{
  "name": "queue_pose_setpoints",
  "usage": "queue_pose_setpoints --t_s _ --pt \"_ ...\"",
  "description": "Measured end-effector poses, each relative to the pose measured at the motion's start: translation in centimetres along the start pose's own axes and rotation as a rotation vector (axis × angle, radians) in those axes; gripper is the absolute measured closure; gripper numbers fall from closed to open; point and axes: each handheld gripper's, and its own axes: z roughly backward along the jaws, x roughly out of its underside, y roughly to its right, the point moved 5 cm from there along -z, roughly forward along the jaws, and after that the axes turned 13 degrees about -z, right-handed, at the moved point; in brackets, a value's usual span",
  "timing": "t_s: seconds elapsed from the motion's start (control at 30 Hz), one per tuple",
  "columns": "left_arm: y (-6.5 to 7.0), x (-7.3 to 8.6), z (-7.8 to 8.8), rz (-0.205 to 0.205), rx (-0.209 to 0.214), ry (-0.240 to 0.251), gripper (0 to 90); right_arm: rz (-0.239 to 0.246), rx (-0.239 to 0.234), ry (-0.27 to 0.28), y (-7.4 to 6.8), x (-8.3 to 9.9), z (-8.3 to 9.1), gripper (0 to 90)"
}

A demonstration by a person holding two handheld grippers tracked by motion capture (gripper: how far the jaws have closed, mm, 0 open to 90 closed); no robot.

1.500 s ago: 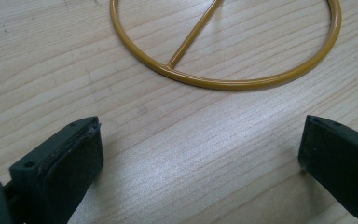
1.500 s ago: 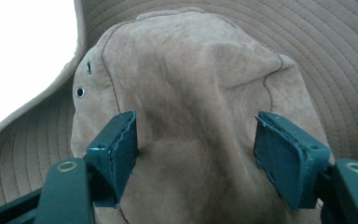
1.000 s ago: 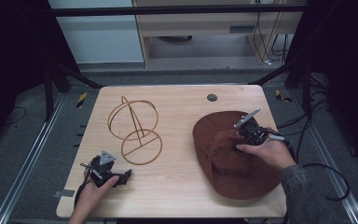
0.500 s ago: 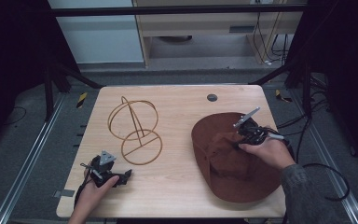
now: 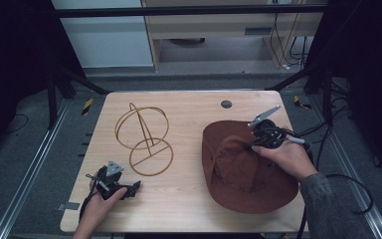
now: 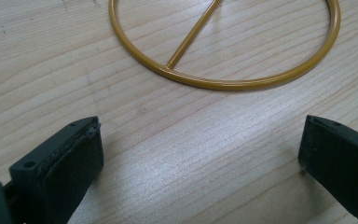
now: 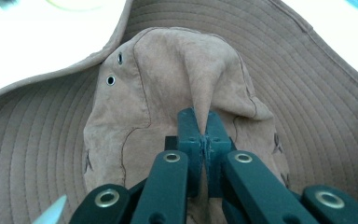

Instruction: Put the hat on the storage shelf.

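A brown wide-brimmed hat (image 5: pixel 248 172) lies on the right half of the wooden table (image 5: pixel 189 107). My right gripper (image 5: pixel 252 146) is shut on a fold of the hat's crown (image 7: pixel 168 84), and the fabric rises in a peak between its jaws (image 7: pixel 204 122). A gold wire stand (image 5: pixel 144 137) of two rings stands left of centre. My left gripper (image 5: pixel 132 189) rests near the table's front left edge, just in front of the stand's base ring (image 6: pixel 223 79). Its jaws (image 6: pixel 200 135) stand wide open over bare wood.
A small dark round disc (image 5: pixel 226 104) is set in the table near its far edge. Cables (image 5: pixel 348 184) trail off the table's right side. Bare wood lies between the stand and the hat.
My right hand has risen a little with the crown pinched, and the hat's brim has curled up on its left side. The left hand has stayed where it was.
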Motion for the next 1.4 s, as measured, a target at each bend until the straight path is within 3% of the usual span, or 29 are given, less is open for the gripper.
queue_pose_setpoints --t_s 0.3,0.53,0.8,1.4 --pt "0.0 0.0 0.0 0.001 0.000 0.001 0.0 0.019 -0.008 0.110 -2.4 -3.3 2.4 88.8" --pt "0.0 0.0 0.0 -0.003 0.000 0.003 0.0 0.034 -0.002 0.174 -3.4 -5.3 4.0 88.9" --pt "0.0 0.0 0.0 -0.002 0.001 0.003 0.0 0.035 -0.005 0.209 -4.0 -7.0 5.2 88.8" --pt "0.0 0.0 0.0 0.000 -0.001 0.002 0.0 0.025 -0.026 0.281 -5.4 -9.3 6.0 88.6"
